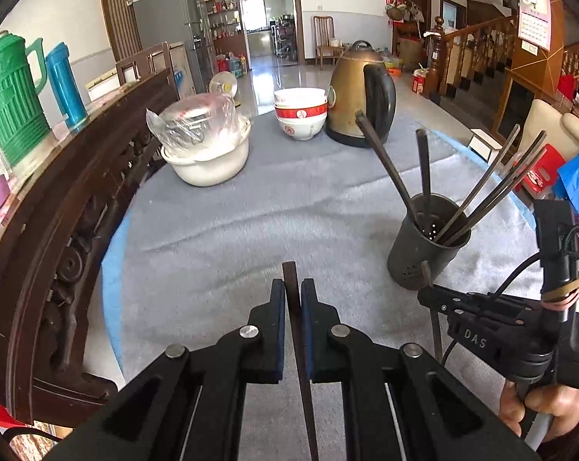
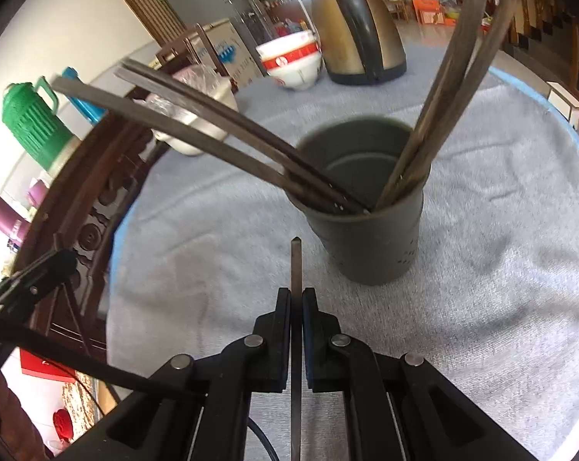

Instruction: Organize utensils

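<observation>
1. While each tool pinches one dark wooden chopstick, the step in hand looks like loading sticks into the dark grey perforated cylindrical holder, which stands upright on the grey towel-covered tabletop
2. Left tool: pads pressed together on a dark chopstick, tip poking just past the fingertips, held above the cloth, well apart from the holder
3. Right tool: pressed together on a second dark chopstick, tip pointing toward the holder's near wall, near it but not touching
4. Holder already carries several chopsticks leaning against its rim, fanned to both sides, centre of the mouth free
5. Next move, my guess: raise the right stick's tip over the rim, aim for the gap between the leaning bundles, then release; left follows
6. Risk: knocking the leaning sticks or tipping the holder
</observation>
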Tool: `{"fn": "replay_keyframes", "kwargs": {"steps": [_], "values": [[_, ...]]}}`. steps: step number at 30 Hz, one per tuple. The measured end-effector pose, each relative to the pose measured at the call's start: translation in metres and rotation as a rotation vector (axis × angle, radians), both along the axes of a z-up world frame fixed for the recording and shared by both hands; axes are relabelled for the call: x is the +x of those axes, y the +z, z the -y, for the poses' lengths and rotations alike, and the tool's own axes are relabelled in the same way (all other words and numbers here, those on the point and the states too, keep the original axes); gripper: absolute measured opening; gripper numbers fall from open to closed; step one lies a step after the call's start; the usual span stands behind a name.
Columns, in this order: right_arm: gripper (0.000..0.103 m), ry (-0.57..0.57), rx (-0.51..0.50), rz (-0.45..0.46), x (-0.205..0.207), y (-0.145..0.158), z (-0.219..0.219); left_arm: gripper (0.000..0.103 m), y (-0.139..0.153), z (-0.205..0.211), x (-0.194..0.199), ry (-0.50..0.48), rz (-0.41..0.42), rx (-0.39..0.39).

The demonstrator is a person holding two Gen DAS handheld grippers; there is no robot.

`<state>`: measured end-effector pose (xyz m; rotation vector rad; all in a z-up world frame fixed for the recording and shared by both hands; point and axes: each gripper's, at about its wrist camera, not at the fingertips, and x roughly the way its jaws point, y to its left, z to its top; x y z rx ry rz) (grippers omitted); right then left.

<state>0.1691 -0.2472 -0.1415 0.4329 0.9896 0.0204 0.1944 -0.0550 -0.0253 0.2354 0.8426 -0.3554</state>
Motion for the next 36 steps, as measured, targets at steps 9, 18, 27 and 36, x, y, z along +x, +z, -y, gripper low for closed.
{"fn": "replay_keyframes", "kwargs": {"steps": [9,18,27,36], "values": [[0.006,0.008,0.012,0.07,-0.013,0.03,-0.005,0.008,0.01,-0.001,-0.007,0.008,0.03,0.003],[0.006,0.034,0.017,0.124,-0.021,0.05,-0.019,0.008,0.018,-0.005,-0.013,0.017,0.05,-0.004],[0.006,0.052,0.017,0.173,-0.029,0.069,-0.025,0.008,0.025,-0.011,-0.018,0.028,0.064,-0.011],[0.006,0.047,0.017,0.225,-0.039,0.088,-0.024,0.008,0.035,-0.016,-0.021,0.024,0.075,-0.037]]}}
